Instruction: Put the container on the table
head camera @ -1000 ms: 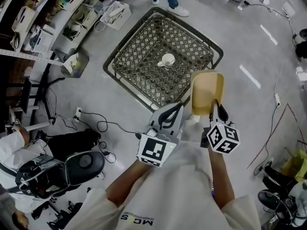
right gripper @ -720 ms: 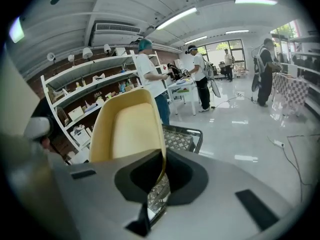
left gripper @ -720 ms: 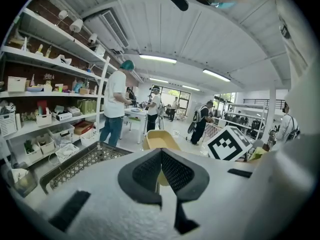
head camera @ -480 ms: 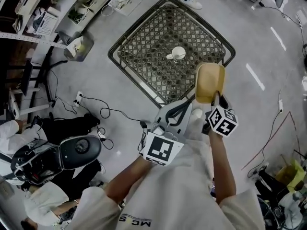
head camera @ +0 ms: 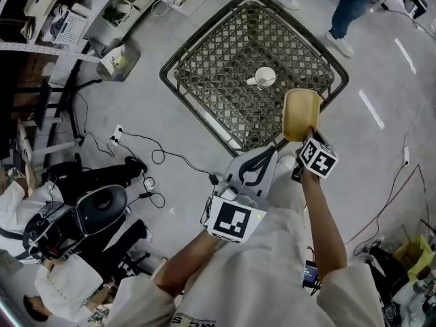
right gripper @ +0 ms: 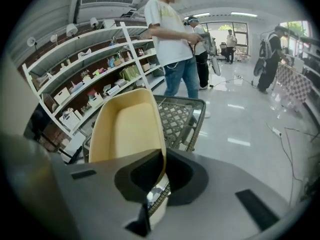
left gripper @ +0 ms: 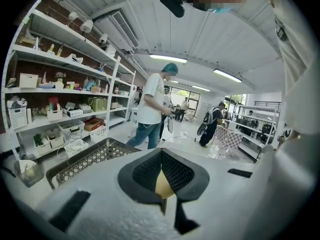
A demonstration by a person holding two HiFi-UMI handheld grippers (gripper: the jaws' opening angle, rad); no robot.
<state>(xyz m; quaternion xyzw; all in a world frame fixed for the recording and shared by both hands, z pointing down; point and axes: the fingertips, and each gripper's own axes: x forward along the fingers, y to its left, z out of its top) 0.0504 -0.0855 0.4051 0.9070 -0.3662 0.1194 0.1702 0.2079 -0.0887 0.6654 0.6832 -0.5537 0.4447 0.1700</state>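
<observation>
Right claw (head camera: 304, 139) grips the container (head camera: 300, 113) by its rim, arm extended at the table (head camera: 225, 67) edge; left claw (head camera: 270, 153) closed.

A cup (head camera: 264, 78) sits mid-worktop (head camera: 218, 67) at upper centre, the container (head camera: 300, 113) at its lower-right edge, shelves (head camera: 68, 19) at upper left

The left gripper (head camera: 270, 151) has a light grey moulded shell, the right gripper (head camera: 306, 142) a darker grey one. Both have black textured jaws and a white cube (head camera: 235, 221) printed with black square markers. The person wears a pale short-sleeved shirt (head camera: 272, 264).
</observation>
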